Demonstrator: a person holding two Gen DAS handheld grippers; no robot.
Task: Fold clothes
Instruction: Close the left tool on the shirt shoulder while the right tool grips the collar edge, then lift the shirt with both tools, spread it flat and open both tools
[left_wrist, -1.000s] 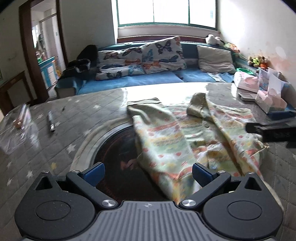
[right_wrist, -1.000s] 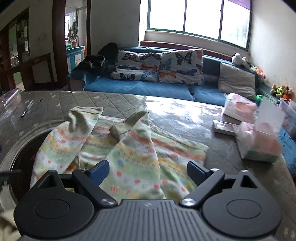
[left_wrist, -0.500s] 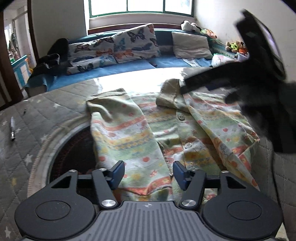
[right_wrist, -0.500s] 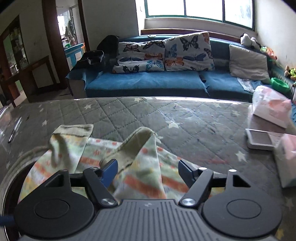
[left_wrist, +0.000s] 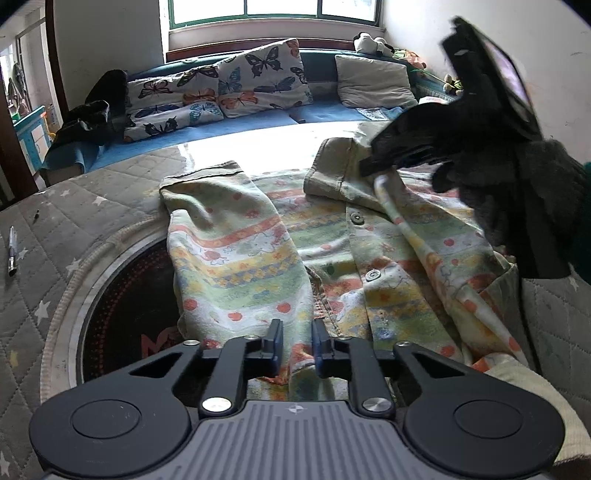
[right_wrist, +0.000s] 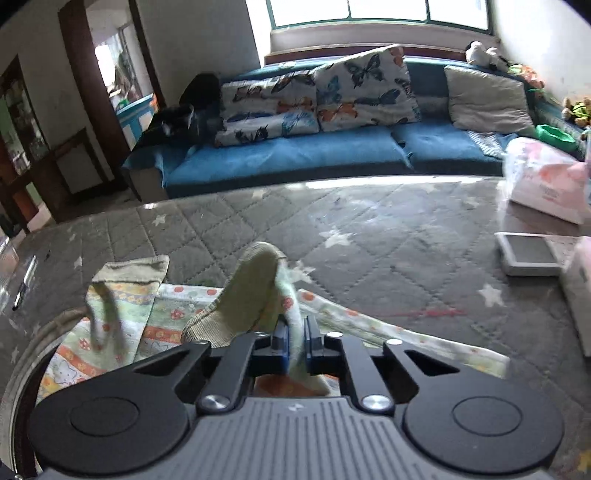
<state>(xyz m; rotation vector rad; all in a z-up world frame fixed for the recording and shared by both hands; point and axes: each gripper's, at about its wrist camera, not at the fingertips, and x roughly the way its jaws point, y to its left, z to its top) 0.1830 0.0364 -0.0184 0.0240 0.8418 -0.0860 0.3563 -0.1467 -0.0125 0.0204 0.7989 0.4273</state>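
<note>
A patterned shirt (left_wrist: 266, 258) with pastel stripes and snap buttons lies spread on the quilted, star-printed tabletop (left_wrist: 92, 206), partly over a dark round inset (left_wrist: 125, 295) in it. Its long axis runs from the near hem away toward the blue sofa (left_wrist: 207, 140), collar at the far end, and one sleeve is folded across the body so its cuff also points to the sofa.

The left hand-held gripper (left_wrist: 296, 347) has its blue pads nearly together, pinching the near hem of the shirt. The right hand-held gripper (right_wrist: 295, 341) is clamped just as narrowly on a fold of cloth beside the collar, which rises above the rest of the shirt; in the left wrist view it appears as a dark blurred mass above the shirt's right side.

A pen (left_wrist: 12, 254) lies on the tabletop well left of the shirt. The shirt's near edge is hidden behind both gripper bodies.
</note>
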